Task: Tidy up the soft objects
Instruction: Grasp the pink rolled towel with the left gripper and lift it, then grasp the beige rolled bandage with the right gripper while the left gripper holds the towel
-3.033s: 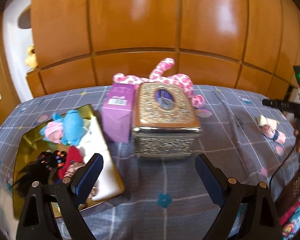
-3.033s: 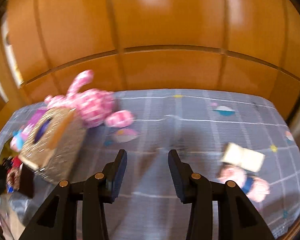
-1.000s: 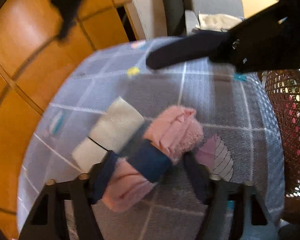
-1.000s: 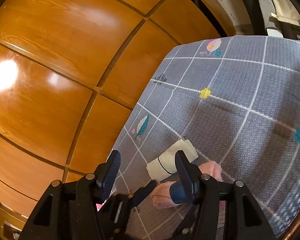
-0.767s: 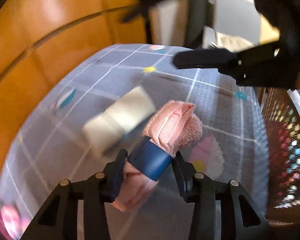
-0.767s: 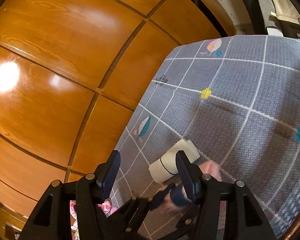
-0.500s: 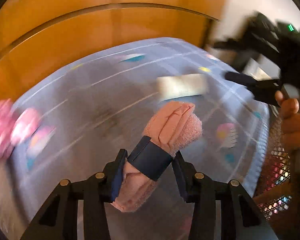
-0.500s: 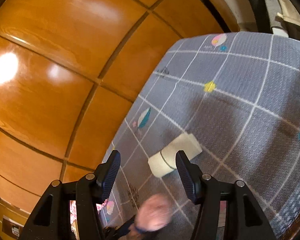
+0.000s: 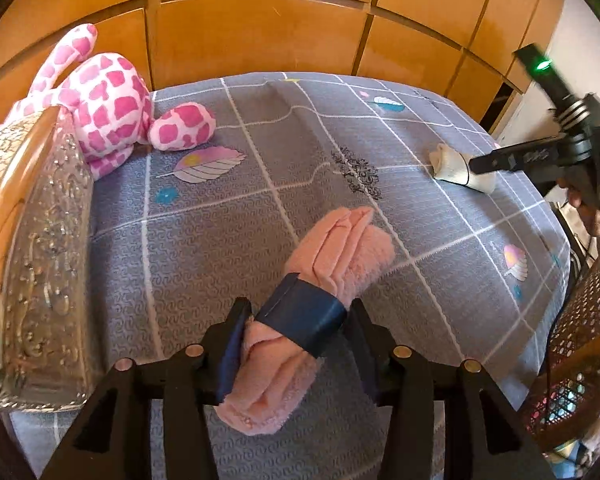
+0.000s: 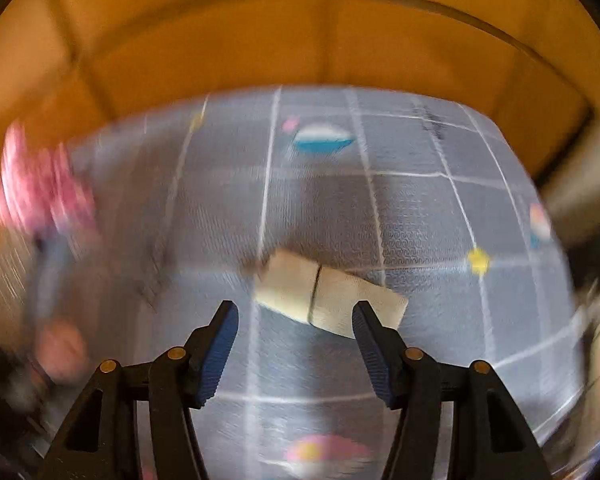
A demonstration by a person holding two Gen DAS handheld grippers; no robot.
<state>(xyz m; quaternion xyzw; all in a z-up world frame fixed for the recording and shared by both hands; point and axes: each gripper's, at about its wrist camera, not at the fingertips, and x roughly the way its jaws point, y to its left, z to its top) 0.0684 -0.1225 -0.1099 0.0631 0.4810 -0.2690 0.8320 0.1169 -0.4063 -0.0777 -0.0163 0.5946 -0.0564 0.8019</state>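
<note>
Clearly the tidying is only partway along. The left tongs [image 9: 300, 334] are clamped on a pink fluffy roll [image 9: 314, 320], gripping it at its dark blue band [image 9: 302, 320] and holding it up above the grey patterned bedspread [image 9: 220, 220], so that one soft thing is picked up but not yet put anywhere. Over to the right, the right tongs [image 10: 294, 330] stand apart, with nothing between them, and they hover just short of a cream fabric roll [image 10: 328, 294] that lies flat on the bedspread near its far right edge; from the left side I can see the same cream roll [image 9: 458, 168] with the tip of the right tool right beside it. My guess is that the cream roll is next to be taken, though the right-hand view is smeared with motion, so I cannot tell how close the pads really are to it. A pink-and-white spotted plush toy [image 9: 108, 96] is slumped against the wooden headboard [image 9: 260, 32], untouched, just behind an ornate embossed box [image 9: 32, 240] standing at the left. So, as I judge it, one roll is in hand, one roll and the plush remain loose on the bed, and where they are meant to end up is not shown from here.
</note>
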